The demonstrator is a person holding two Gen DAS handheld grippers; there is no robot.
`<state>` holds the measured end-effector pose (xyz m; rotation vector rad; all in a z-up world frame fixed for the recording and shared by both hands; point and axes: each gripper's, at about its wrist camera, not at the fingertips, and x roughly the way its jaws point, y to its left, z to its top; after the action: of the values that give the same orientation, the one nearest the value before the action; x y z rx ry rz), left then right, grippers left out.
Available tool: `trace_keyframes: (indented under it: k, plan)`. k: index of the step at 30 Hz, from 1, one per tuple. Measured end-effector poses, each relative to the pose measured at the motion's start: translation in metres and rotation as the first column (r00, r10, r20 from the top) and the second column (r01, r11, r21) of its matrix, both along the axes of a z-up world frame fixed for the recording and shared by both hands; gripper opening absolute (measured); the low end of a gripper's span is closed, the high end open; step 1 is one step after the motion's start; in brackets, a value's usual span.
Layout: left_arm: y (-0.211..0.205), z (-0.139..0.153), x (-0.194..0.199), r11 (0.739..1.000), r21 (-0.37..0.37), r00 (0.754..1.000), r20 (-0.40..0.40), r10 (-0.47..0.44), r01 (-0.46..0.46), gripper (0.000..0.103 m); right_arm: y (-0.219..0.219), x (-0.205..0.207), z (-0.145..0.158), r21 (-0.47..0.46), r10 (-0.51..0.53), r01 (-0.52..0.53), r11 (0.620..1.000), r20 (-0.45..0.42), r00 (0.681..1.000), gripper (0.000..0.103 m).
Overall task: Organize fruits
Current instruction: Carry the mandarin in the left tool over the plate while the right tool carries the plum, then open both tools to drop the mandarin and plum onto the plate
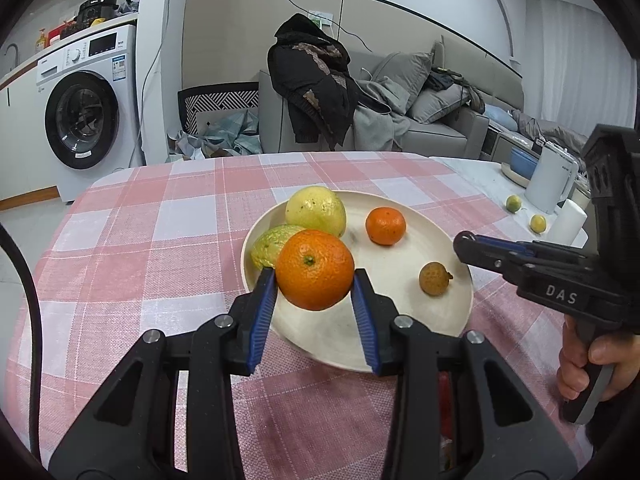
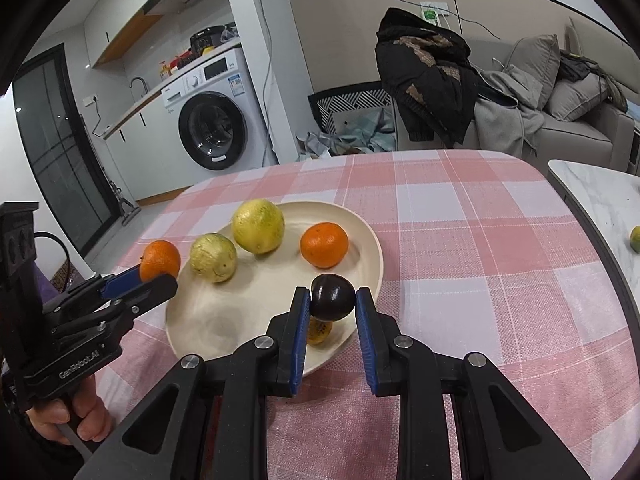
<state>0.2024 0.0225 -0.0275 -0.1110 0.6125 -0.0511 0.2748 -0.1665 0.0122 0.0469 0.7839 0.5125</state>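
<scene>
On plate [image 1: 448, 304]: four fruits [image 1: 385, 225].

Tablecloth [image 1: 132, 240]: pink & white check. Plate [image 1: 400, 320]: cream. Held orange [image 1: 315, 269] bright orange w/ green stem spot; small orange [image 1: 385, 226] same. Two fruits yellow-green [image 1: 316, 210], speckled. Small fruit [image 1: 434, 279] brownish. Held fruit [image 2: 333, 297] dark, prob. purple-black. Gripper pads [image 1: 265, 316] blue, bodies black. Washer [image 1: 86, 112] white.
</scene>
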Motion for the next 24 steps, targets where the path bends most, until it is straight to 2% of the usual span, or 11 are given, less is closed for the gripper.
trace_keyframes:
  k: [4,11,14,16,18,21,23,24]
  plan:
    - [0.000,-0.001,0.001,1.000,-0.001,1.000,-0.004,-0.002,0.002,0.035,-0.001,0.002,-0.003,-0.003,-0.004,0.004,1.000,-0.009,1.000,0.024]
    - [-0.001,0.000,-0.003,1.000,0.015,1.000,0.008,0.008,-0.009,0.036,-0.004,-0.005,0.002,-0.020,-0.019,0.020,1.000,0.016,1.000,0.048]
    - [-0.001,0.000,-0.005,1.000,0.023,1.000,0.004,0.009,-0.009,0.039,-0.007,-0.007,0.004,-0.024,-0.021,0.021,0.999,0.023,1.000,0.049]
    - [0.000,0.001,-0.007,1.000,0.024,1.000,0.006,0.014,-0.014,0.044,-0.008,-0.010,0.005,-0.030,-0.019,0.020,0.999,0.028,0.999,0.051]
    - [0.001,0.003,-0.011,0.999,0.024,1.000,0.009,0.023,-0.023,0.059,-0.010,-0.012,0.006,-0.034,-0.019,0.020,0.999,0.034,0.999,0.054]
    - [0.002,0.008,-0.018,0.999,0.022,0.999,0.021,0.031,-0.031,0.077,-0.014,-0.016,0.007,-0.028,-0.019,0.020,0.999,0.038,0.999,0.069]
    - [0.004,0.012,-0.025,0.999,0.022,0.999,0.029,0.034,-0.035,0.085,-0.016,-0.019,0.009,-0.027,-0.019,0.020,0.999,0.043,0.999,0.083]
    - [0.004,0.014,-0.029,0.999,0.022,0.999,0.032,0.033,-0.034,0.085,-0.017,-0.021,0.011,-0.030,-0.018,0.020,0.999,0.044,0.999,0.087]
